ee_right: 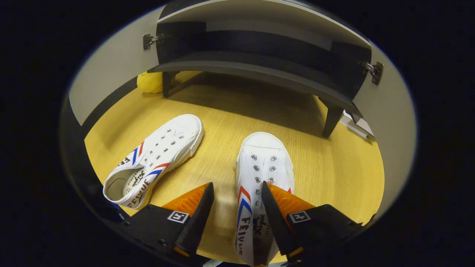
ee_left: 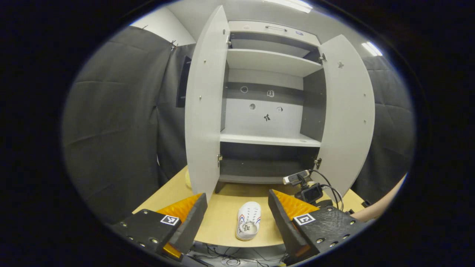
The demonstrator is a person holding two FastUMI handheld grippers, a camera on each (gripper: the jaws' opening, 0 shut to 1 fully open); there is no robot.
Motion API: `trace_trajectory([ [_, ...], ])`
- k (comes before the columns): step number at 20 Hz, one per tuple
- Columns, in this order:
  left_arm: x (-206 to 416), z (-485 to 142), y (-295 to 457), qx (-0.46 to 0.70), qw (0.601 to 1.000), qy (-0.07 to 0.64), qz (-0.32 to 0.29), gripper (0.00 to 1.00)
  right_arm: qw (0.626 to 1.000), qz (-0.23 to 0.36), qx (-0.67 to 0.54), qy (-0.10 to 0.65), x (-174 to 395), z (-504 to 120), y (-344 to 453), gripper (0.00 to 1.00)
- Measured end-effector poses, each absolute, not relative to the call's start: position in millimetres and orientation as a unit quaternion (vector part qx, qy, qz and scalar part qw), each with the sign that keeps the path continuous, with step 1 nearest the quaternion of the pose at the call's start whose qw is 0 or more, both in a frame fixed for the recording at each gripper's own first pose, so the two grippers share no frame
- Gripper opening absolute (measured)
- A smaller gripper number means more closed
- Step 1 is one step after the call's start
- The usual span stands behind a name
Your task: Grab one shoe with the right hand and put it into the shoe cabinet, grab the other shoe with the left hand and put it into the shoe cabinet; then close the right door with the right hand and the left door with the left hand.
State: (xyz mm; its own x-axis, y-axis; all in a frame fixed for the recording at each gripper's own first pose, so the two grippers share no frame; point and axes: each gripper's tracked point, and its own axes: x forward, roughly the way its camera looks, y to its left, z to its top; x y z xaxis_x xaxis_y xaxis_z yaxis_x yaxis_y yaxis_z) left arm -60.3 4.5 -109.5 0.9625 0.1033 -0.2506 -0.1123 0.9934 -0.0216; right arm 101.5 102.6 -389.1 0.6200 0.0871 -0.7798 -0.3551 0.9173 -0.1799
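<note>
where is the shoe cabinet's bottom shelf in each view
Left gripper view: bottom shelf sits just below centre, dark, between the two open doors, above the wooden table.
Right gripper view: it runs across the top as a dark board on legs.
Shared landmark: the metal hinge at the shelf's left end.

Printed lettering runs along the side of the white shoe between the right claw's fingers, beginning "FEIYUE", with the last letters partly hidden. The second white shoe, lying to its left on the surface, carries dark script on its insole and lettering on its side, both too distorted to read.
</note>
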Motion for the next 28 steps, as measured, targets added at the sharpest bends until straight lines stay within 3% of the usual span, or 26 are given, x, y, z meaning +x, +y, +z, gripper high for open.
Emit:
trace_trajectory([
  [3, -60.9, -106.1, 8.3, -0.018, 0.991, 0.120, 0.057, 0.96, 0.884, 0.108, -0.202, 0.408, 103.4, -390.7, 97.0, 0.42],
  [5, -62.3, -105.1, 10.0, -0.017, 0.991, 0.117, 0.060, 0.96, 0.876, 0.118, -0.227, 0.408, 101.3, -392.2, 97.1, 0.39],
  [6, -62.8, -103.5, 9.8, -0.017, 0.991, 0.115, 0.060, 0.96, 0.878, 0.116, -0.228, 0.405, 102.9, -391.0, 99.0, 0.24],
  [8, -66.5, -100.8, 9.9, -0.017, 0.992, 0.112, 0.061, 0.96, 0.877, 0.116, -0.207, 0.417, 104.3, -396.4, 100.1, 0.25],
  [11, -72.9, -99.5, 11.0, -0.018, 0.992, 0.109, 0.061, 0.96, 0.871, 0.124, -0.150, 0.450, 97.4, -386.9, 98.7, 0.03],
  [18, -87.4, -80.7, 16.3, 0.028, 0.994, 0.087, 0.057, 0.94, 0.883, 0.133, -0.054, 0.448, 89.4, -338.4, 103.4, 0.02],
  [28, -85.2, -81.9, -7.6, 0.043, 0.996, 0.080, -0.004, 0.95, 0.934, 0.146, -0.034, 0.325, 74.1, -210.7, 109.8, 0.02],
])
